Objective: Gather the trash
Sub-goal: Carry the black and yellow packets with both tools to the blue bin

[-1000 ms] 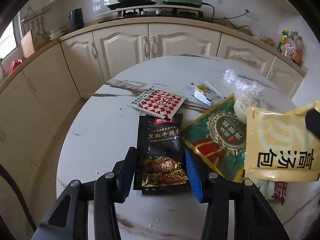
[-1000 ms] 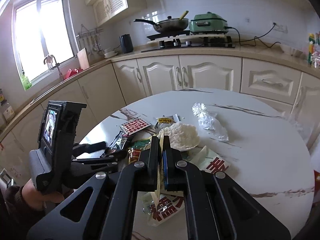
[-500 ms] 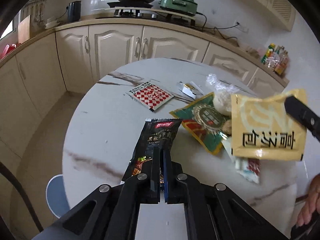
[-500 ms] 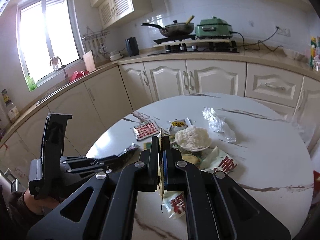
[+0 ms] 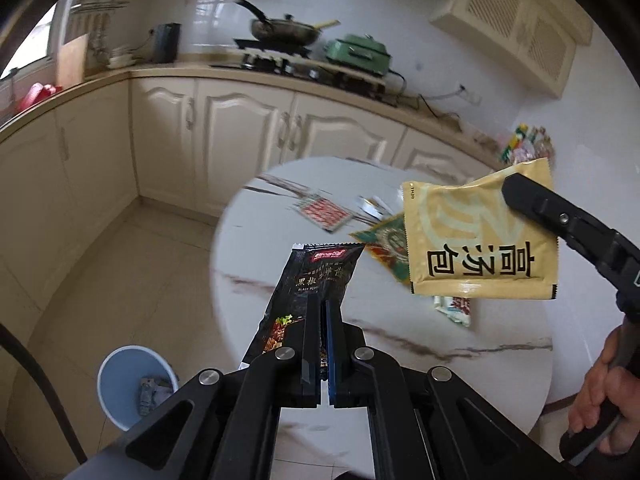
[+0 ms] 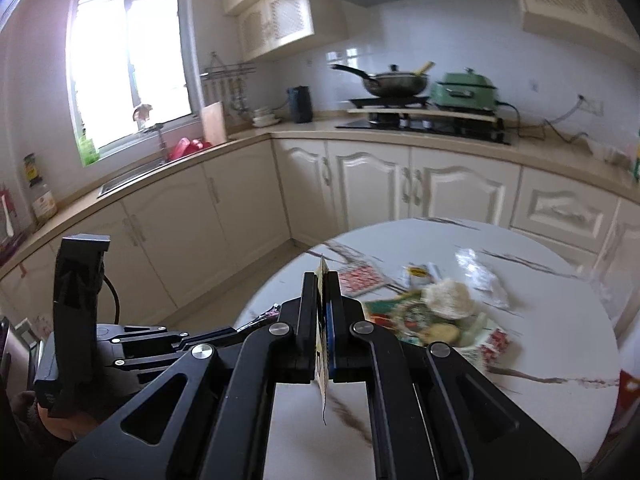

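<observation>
- Flat black sauce sachet, printed "BLACK PEPPER" under Chinese characters, is pinched in the left gripper, up off the round white marble table.
- Tan soup packet with big black Chinese lettering is clamped in the right gripper.
- Pale blue round bin on the floor has some crumpled trash inside.
- Red-checked packet and a green wrapper lie on the table.

Your left gripper is matte black, with silver screws and blue-lined fingers; a black cable trails from it.
</observation>
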